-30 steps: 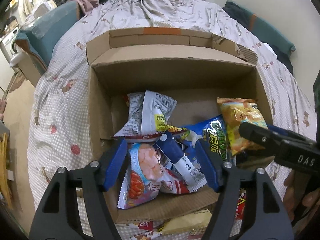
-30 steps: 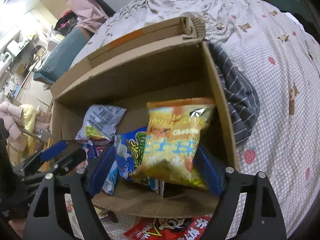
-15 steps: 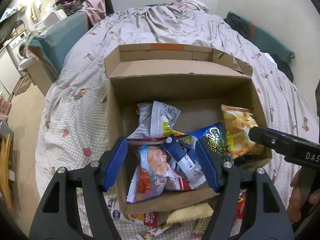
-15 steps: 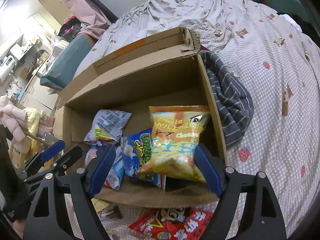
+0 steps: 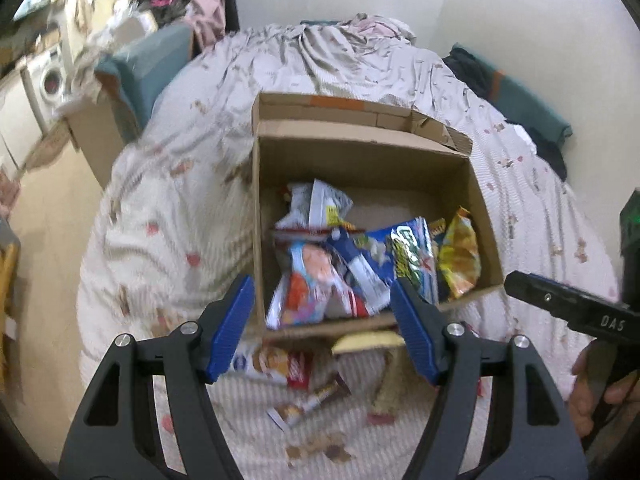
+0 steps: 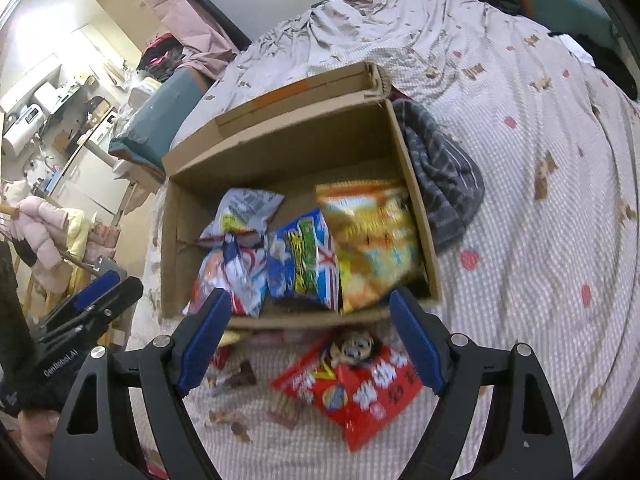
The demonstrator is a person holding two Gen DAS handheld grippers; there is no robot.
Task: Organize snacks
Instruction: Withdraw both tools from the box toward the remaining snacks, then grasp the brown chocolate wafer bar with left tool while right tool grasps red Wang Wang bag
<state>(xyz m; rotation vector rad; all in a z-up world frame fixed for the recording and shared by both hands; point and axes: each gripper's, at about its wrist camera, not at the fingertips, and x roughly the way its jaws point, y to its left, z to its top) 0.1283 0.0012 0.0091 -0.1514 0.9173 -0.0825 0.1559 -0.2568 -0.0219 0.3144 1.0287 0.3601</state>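
At nine o'clock, left gripper (image 5: 322, 326): jaws are held apart with nothing between them; it has been drawn back and up from the cardboard box (image 5: 400, 152), so the pink shrimp bag (image 5: 308, 280) once framed by its fingers is now seen lying free inside.
Box centre: the white bag (image 5: 316, 208) and the blue bag (image 6: 302, 258) are left leaning among the others, unchanged in place since a second ago.
Box, three o'clock side: the yellow cheese bag (image 6: 376, 236) is rested against the right wall; earlier it sat between the right gripper's fingers, now it is clear of them.
Right gripper (image 6: 310, 340): jaws are spread wide and empty, also pulled back.
Bedspread at six o'clock: a red packet (image 6: 356, 384), a pale yellow packet (image 5: 368, 342) and small wrappers (image 5: 308, 402), barely seen before, are now brought into view outside the box.
Task reading: two bags are judged delivered; loose snacks are still to be collected.
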